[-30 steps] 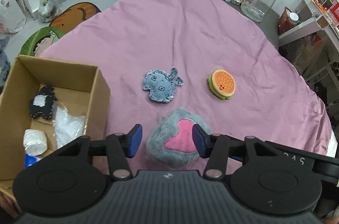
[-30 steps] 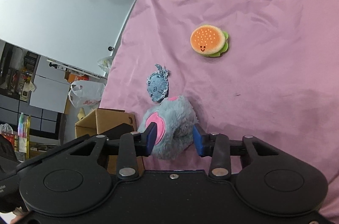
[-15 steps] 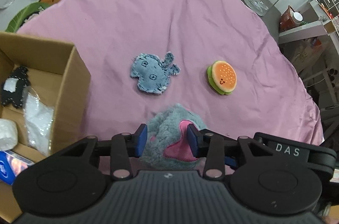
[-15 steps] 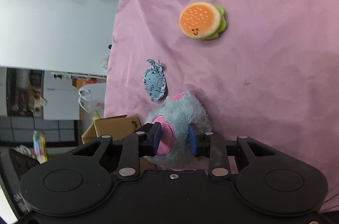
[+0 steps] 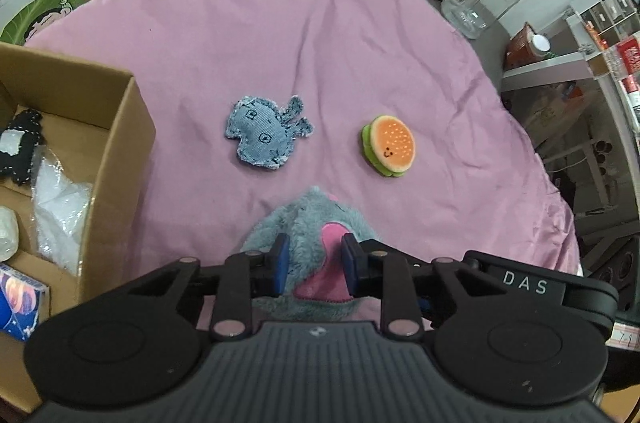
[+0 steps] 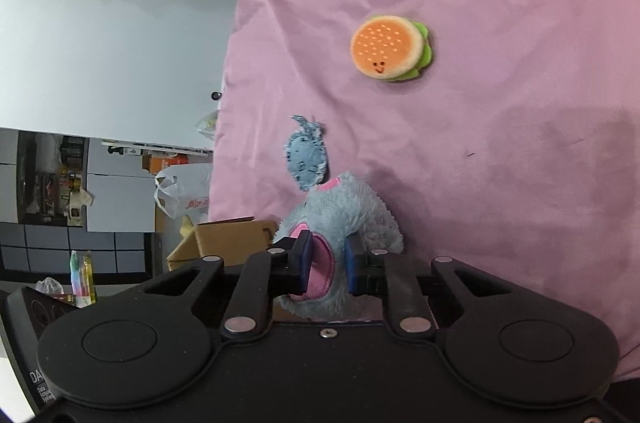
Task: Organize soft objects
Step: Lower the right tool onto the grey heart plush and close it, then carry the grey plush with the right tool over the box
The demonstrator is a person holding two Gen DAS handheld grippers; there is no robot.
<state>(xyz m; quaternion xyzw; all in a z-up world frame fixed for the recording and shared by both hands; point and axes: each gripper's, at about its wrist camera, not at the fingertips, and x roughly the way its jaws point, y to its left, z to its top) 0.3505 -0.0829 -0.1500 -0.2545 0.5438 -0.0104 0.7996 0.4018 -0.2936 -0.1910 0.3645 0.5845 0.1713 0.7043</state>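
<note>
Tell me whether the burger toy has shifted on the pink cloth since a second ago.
No. The burger toy lies right of the denim toy, same gap as before; only the camera moved.

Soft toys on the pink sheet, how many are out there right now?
3: the grey furry plush nearest, pinched by both grippers; the denim toy beyond it; the burger plush right of that. The box may hide more.

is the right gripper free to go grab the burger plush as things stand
Probably not yet. The right gripper is shut on the grey furry plush, as is the closing left gripper. The pink cloth up to the burger plush looks bare.
</note>
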